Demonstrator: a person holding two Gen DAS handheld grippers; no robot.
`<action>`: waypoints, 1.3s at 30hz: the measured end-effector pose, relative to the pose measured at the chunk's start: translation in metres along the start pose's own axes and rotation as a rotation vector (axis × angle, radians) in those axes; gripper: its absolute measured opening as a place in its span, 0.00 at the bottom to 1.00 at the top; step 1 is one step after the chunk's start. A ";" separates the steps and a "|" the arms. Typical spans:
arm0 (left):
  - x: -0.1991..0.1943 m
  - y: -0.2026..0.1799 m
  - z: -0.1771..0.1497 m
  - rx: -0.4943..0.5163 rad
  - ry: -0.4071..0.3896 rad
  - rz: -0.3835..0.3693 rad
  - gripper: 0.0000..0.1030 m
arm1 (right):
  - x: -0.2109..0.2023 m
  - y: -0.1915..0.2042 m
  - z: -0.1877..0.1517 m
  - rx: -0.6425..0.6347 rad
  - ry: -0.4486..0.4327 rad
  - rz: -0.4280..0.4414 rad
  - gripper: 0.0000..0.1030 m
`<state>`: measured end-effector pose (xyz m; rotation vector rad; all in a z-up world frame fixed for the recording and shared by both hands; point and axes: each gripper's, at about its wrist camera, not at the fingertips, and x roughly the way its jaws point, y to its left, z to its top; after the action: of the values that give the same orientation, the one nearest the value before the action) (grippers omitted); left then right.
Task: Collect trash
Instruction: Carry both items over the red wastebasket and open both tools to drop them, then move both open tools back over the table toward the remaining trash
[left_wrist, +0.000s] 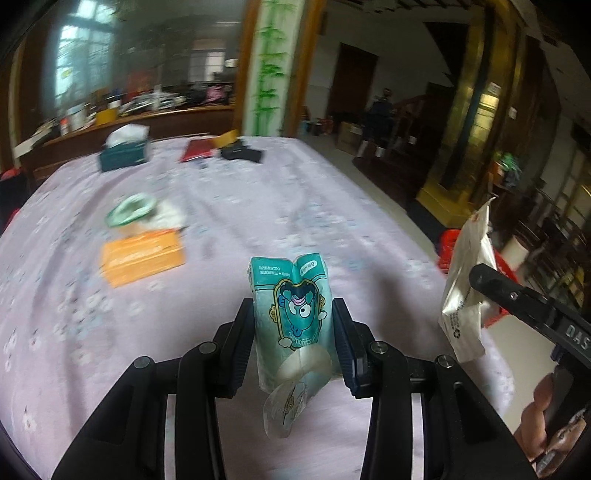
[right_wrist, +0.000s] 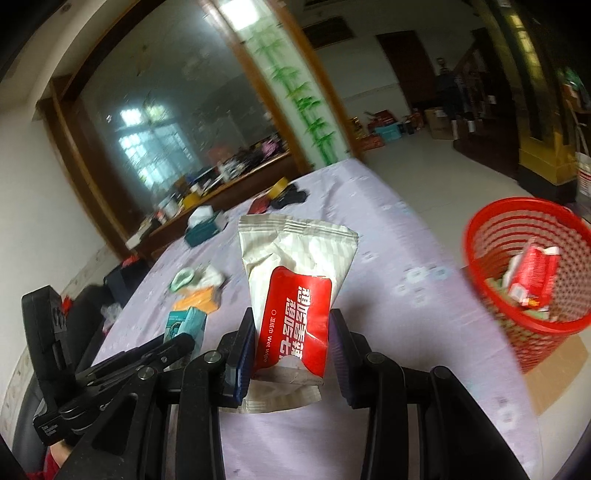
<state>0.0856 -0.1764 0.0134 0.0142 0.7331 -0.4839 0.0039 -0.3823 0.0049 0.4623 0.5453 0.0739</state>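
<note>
Two tools, each closed on a light, crushable packet above the desk (left_wrist: 332, 206): left tool (left_wrist: 295, 332) pinches the teal pack (left_wrist: 291, 306), right tool (right_wrist: 291, 339) the wipe pack (right_wrist: 295, 295). Mid-body grips suit such slippery film; bin (right_wrist: 532, 266) waits at 3 o'clock.

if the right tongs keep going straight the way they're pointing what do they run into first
Probably nothing close. The right tongs, shut on the wet wipe packet, aim along bare purple tablecloth. The red basket sits off to the right, out of line. Depth is unclear.
</note>
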 end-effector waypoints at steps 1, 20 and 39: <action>0.002 -0.009 0.004 0.012 0.004 -0.021 0.38 | -0.005 -0.008 0.004 0.012 -0.014 -0.016 0.40; 0.118 -0.233 0.059 0.201 0.158 -0.333 0.40 | -0.077 -0.189 0.079 0.221 -0.082 -0.282 0.41; 0.077 -0.140 0.057 0.110 0.091 -0.226 0.62 | -0.073 -0.144 0.075 0.151 -0.075 -0.190 0.63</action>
<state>0.1109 -0.3431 0.0280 0.0572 0.8006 -0.7431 -0.0277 -0.5556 0.0329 0.5557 0.5210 -0.1670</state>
